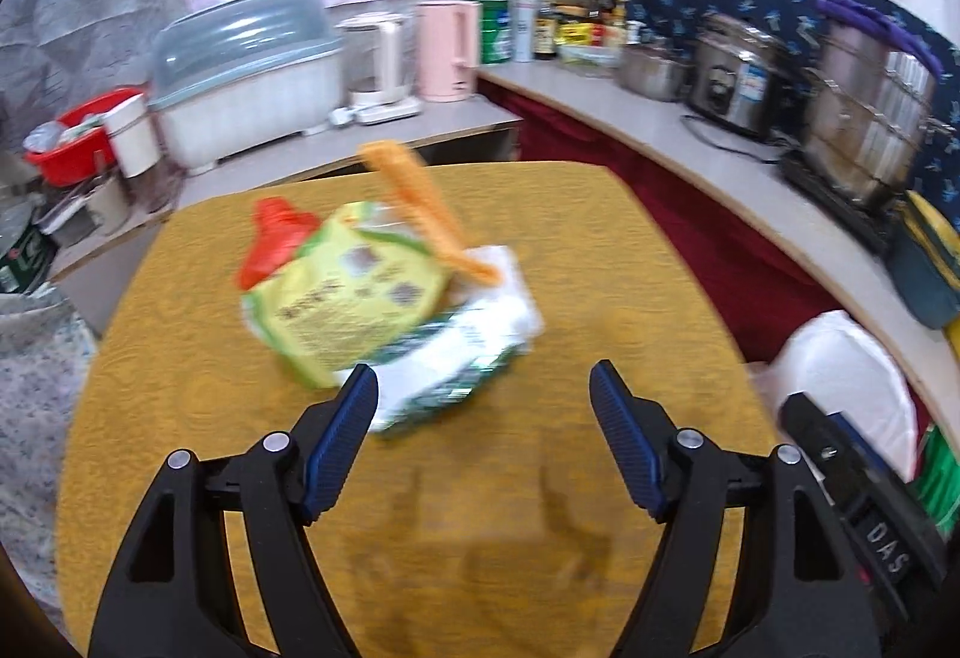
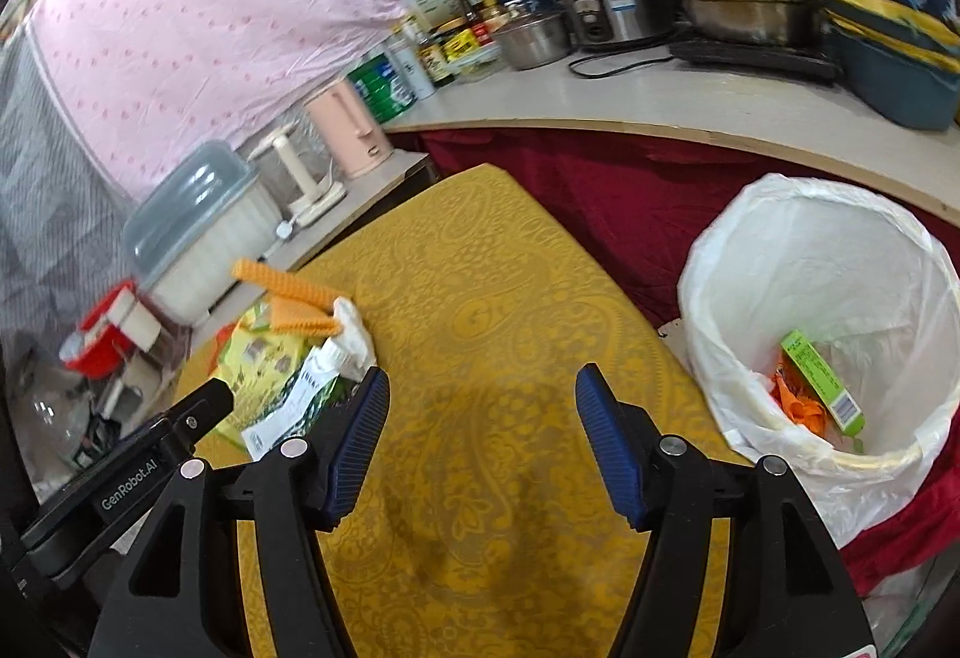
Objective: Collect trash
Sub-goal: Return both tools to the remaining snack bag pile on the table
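Observation:
A pile of trash lies on the yellow table (image 1: 540,538): a yellow-green packet (image 1: 348,298), a red wrapper (image 1: 270,238), an orange strip (image 1: 426,208) and a white-green wrapper (image 1: 468,352). My left gripper (image 1: 483,394) is open and empty just in front of the pile. My right gripper (image 2: 480,394) is open and empty over the table (image 2: 492,298); the pile (image 2: 282,358) lies to its left. The white-lined bin (image 2: 840,250) to its right holds a green box (image 2: 822,382) and orange scraps (image 2: 798,406).
A counter (image 1: 660,118) runs behind and to the right with pots, a rice cooker (image 1: 732,76), bottles, a pink kettle (image 1: 447,52) and a covered dish rack (image 1: 246,76). A red basin (image 1: 78,142) sits at the left. The bin's edge (image 1: 840,370) shows right of the table.

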`<action>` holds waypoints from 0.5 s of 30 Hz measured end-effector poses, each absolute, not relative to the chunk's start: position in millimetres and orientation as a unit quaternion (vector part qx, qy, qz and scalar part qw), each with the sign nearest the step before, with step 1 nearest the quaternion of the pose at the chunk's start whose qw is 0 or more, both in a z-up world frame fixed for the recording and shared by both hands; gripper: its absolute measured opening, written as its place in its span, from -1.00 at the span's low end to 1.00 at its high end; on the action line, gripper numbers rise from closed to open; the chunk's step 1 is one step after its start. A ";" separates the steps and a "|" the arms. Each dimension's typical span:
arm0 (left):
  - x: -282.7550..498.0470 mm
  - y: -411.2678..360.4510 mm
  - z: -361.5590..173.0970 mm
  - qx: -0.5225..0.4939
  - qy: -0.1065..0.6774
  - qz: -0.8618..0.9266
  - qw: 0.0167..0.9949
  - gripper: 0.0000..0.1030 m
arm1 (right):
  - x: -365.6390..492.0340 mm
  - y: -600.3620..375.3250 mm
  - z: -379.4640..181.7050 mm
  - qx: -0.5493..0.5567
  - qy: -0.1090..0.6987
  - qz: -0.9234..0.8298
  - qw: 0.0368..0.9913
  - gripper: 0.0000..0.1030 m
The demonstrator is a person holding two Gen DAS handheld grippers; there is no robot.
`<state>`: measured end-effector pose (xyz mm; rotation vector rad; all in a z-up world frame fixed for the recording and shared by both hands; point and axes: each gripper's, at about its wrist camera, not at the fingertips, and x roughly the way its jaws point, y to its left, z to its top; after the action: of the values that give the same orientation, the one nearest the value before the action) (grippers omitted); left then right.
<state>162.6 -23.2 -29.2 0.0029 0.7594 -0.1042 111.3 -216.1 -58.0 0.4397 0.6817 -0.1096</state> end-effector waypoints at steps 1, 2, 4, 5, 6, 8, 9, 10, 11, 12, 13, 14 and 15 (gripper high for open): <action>164.6 -14.1 -31.7 0.007 0.371 -0.040 0.928 0.35 | 115.3 -209.6 -57.7 0.201 0.337 -0.054 0.918 0.22; 166.0 -6.0 -33.9 0.011 0.373 -0.029 0.927 0.35 | 121.0 -200.8 -57.1 0.184 0.343 -0.054 0.919 0.22; 171.3 12.8 -38.6 0.014 0.377 -0.008 0.926 0.35 | 128.5 -191.8 -57.2 0.165 0.352 -0.055 0.920 0.22; 174.7 21.2 -40.7 0.014 0.380 0.000 0.925 0.35 | 133.0 -187.1 -57.3 0.157 0.357 -0.054 0.919 0.22; 177.7 27.1 -42.3 0.013 0.383 0.006 0.924 0.35 | 139.0 -181.6 -58.2 0.148 0.362 -0.052 0.919 0.22; 185.2 42.2 -46.3 0.014 0.390 0.017 0.921 0.38 | 150.3 -172.2 -59.7 0.133 0.370 -0.047 0.918 0.22; 187.8 48.2 -48.2 0.013 0.393 0.022 0.919 0.41 | 156.2 -166.6 -60.3 0.127 0.374 -0.045 0.918 0.22; 192.1 56.0 -50.4 0.010 0.397 0.026 0.917 0.43 | 161.5 -161.9 -60.8 0.120 0.377 -0.042 0.917 0.22; 194.9 61.6 -52.0 0.007 0.400 0.028 0.916 0.46 | 165.5 -157.4 -61.3 0.114 0.379 -0.040 0.917 0.21; 200.2 69.2 -54.5 0.002 0.406 0.032 0.913 0.49 | 171.9 -150.1 -61.2 0.103 0.381 -0.036 0.918 0.22; 203.9 73.2 -55.9 -0.001 0.410 0.034 0.912 0.51 | 178.0 -143.5 -61.2 0.093 0.382 -0.033 0.919 0.22; 209.3 78.7 -58.1 -0.006 0.416 0.035 0.909 0.57 | 183.2 -138.5 -61.1 0.087 0.383 -0.031 0.919 0.22; 211.6 80.6 -59.0 -0.008 0.418 0.035 0.908 0.60 | 190.7 -131.2 -61.4 0.078 0.384 -0.025 0.920 0.22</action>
<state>211.6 80.6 -59.0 -0.0164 0.8635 0.0721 190.7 -131.2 -61.4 0.1608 0.7893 -0.0511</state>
